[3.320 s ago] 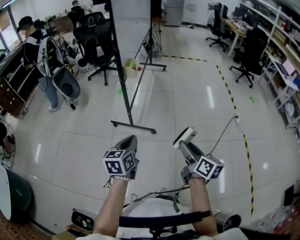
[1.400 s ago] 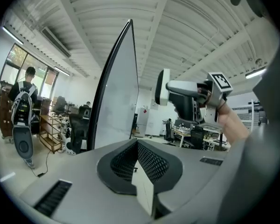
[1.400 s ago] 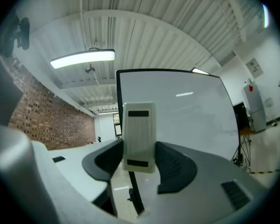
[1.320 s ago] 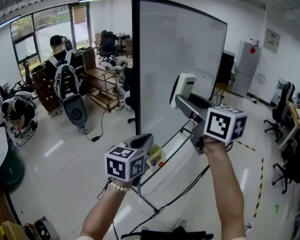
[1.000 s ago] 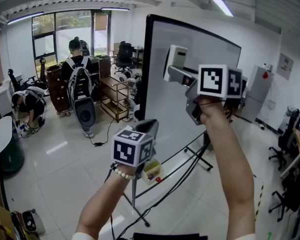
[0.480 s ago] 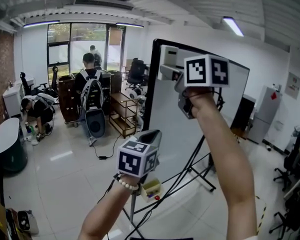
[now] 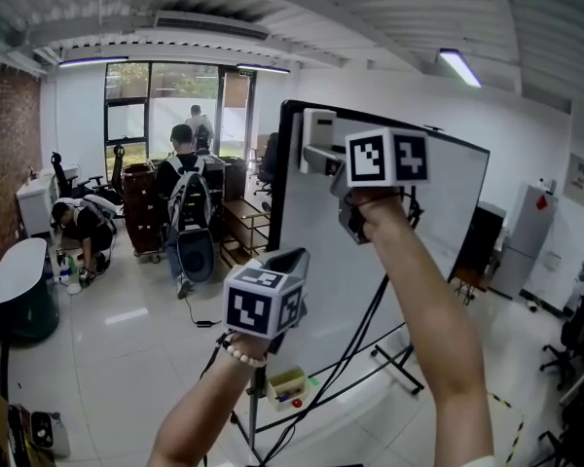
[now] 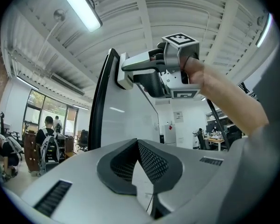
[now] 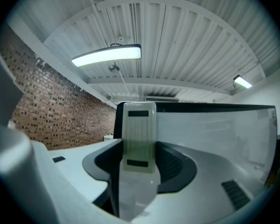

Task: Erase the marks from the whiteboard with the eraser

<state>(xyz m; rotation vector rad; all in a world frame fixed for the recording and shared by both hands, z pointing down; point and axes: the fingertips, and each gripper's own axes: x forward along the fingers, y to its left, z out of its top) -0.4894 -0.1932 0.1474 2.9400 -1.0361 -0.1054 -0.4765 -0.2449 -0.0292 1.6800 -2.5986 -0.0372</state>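
The eraser (image 7: 317,136), a pale oblong block, sits at the upper left corner of the whiteboard (image 7: 438,232), its flat face turned to the board surface just inside the black frame; actual contact cannot be confirmed. The right gripper (image 7: 321,156) is clamped on the eraser: in the right gripper view the block stands upright between the two dark pads, one pad on each long side, and projects beyond the jaw tips toward the board. The right arm is raised high, with the marker cube just above the hand. The left gripper (image 7: 286,258) is held lower, in front of the board's left edge and apart from it; in the left gripper view its jaws are closed tip to tip with nothing between them. The whiteboard stands upright on a black stand (image 7: 389,348), and a small yellowish box (image 7: 287,385) sits low on the stand near the left post. Beyond the board, to the left, a person with a backpack (image 7: 187,197) stands facing the windows (image 7: 175,95) and another person (image 7: 83,227) crouches near a round white table (image 7: 15,275). A brick wall (image 7: 10,134) closes the left side, and a strip light (image 7: 462,66) hangs from the ribbed ceiling
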